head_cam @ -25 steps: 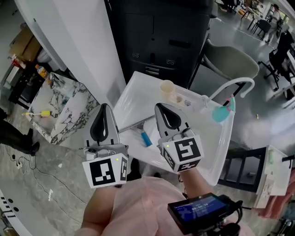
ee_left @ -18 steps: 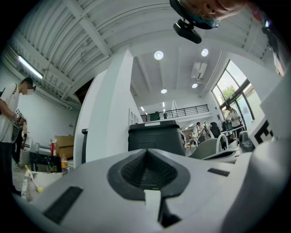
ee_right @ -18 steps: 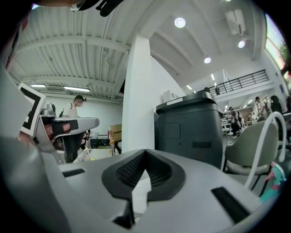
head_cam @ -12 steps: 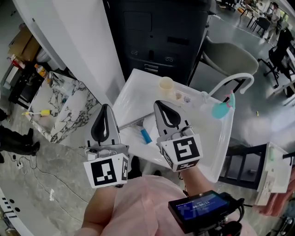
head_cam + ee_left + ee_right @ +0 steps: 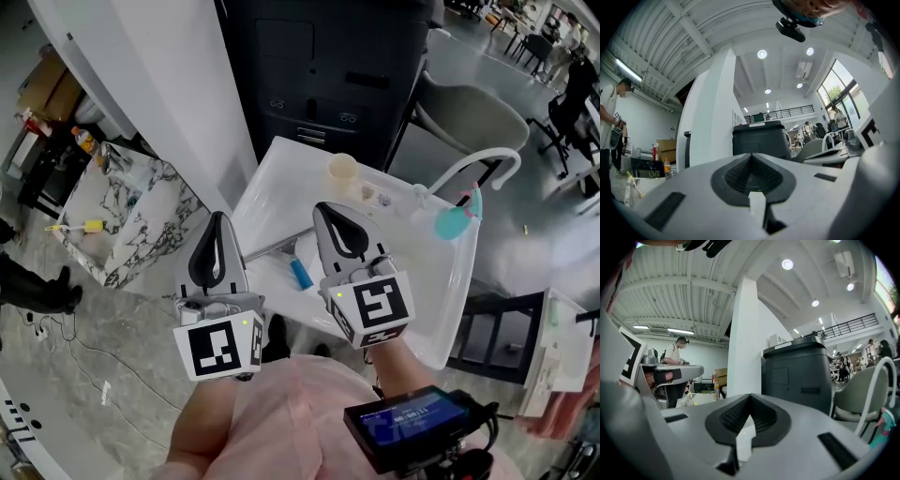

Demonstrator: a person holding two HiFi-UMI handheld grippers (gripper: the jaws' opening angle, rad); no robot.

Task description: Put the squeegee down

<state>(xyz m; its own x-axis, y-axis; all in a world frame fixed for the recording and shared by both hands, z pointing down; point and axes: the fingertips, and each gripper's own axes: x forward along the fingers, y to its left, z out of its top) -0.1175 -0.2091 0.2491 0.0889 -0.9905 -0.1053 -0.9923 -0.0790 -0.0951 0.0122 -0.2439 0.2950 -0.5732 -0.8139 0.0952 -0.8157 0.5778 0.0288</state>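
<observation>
The squeegee lies flat on the white table, its blue handle toward me and its metal blade stretching left. It shows between my two grippers in the head view. My left gripper is held level above the table's near left edge, shut and empty. My right gripper is held level just right of the squeegee, also shut with nothing in it. In the left gripper view the left gripper has its jaws together. The right gripper looks the same in its own view. The squeegee is hidden in both gripper views.
A pale cup and small bits sit at the table's far side; a teal object hangs by a white curved tube at its right. A black cabinet stands behind, a marble table at left, a chair at right.
</observation>
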